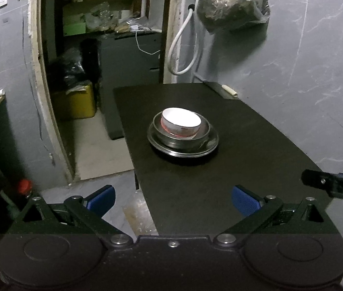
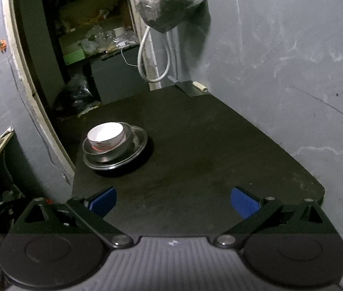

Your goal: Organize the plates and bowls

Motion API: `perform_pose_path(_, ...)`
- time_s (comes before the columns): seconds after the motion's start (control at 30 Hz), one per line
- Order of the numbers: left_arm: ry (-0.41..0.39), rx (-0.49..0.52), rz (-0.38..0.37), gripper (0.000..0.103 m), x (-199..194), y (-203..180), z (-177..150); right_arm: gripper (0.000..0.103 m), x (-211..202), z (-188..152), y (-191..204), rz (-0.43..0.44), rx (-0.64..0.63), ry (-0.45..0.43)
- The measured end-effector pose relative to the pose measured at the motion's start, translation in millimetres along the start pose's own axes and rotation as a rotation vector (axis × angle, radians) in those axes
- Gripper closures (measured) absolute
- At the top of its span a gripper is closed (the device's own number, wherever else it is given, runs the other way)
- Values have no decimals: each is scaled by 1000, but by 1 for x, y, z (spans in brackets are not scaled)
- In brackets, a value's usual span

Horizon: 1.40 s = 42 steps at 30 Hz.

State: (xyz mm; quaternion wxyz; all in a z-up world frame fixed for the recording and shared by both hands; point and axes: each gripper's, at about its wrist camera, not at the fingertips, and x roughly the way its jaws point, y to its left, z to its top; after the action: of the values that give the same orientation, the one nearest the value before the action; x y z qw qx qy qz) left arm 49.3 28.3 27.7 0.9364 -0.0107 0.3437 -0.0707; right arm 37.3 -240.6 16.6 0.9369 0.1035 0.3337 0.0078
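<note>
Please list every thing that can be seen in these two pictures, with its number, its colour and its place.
white bowl: one, white with red band, nested in the steel bowl
steel bowl: one, silver, on the steel plate
steel plate: one, silver, on the black table
black table: one, against the grey wall
cleaver: one, pale handle, table's far edge
plastic bag: one, clear, hanging on the wall
white hose: one, beside the doorway
yellow box: one, floor inside the doorway
left gripper: blue pads, open, empty
right gripper: blue pads, open, empty

Both grippers are black with silver pivot screws and blue-padded fingers (image 1: pixel 101 197); the right one's base looks ribbed grey.
</note>
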Motion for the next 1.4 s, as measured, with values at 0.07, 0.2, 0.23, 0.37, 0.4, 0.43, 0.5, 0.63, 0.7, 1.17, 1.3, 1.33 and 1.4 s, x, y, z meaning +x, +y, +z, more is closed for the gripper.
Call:
perform_pose_path(0.07, -9, 2, -13, 1, 0, 2, -1, 0, -5, -1, 3, -4, -16, -9)
perform_pose_path(0.2, -18, 8, -33, 1, 3, 0, -4, 0, -12, -4, 5, -22, -38, 0)
perform_pose_path(0.23, -16, 7, -39, 1, 4, -1, -6, 0, -14, -5, 5, -32, -44, 4)
perform_pose_path(0.37, -10, 1, -55, 1, 4, -4, -12, 0, -19, -7, 3, -53, -53, 10)
perform_pose_path(0.4, -8, -3, -56, 1, 4, -4, -13, 0, -20, -8, 3, -57, -55, 13)
perform_pose_path(0.43, -6, -8, -57, 1, 4, -4, -14, 0, -21, -8, 3, -59, -59, 15)
perform_pose_path(0.5, -3, -13, -56, 1, 4, -5, -15, 0, -22, -9, 2, -59, -67, 17)
perform_pose_path(0.63, -8, -21, -45, 1, 1, -6, -17, 0, -22, -8, 2, -47, -88, 17)
perform_pose_path(0.7, -13, -23, -35, 1, -1, -6, -18, 0, -21, -7, 4, -40, -97, 15)
perform_pose_path(1.17, -31, -30, 19, 1, -9, -4, -17, 0, -15, 0, 5, 9, -117, 9)
perform_pose_path(1.3, -33, -32, 25, 1, -9, -5, -18, 0, -15, 0, 4, 16, -120, 8)
perform_pose_path(1.33, -33, -32, 27, 1, -9, -5, -18, 0, -15, 1, 4, 17, -122, 9)
perform_pose_path(1.4, -34, -31, 30, 1, -9, -6, -17, 0, -14, 1, 3, 19, -122, 10)
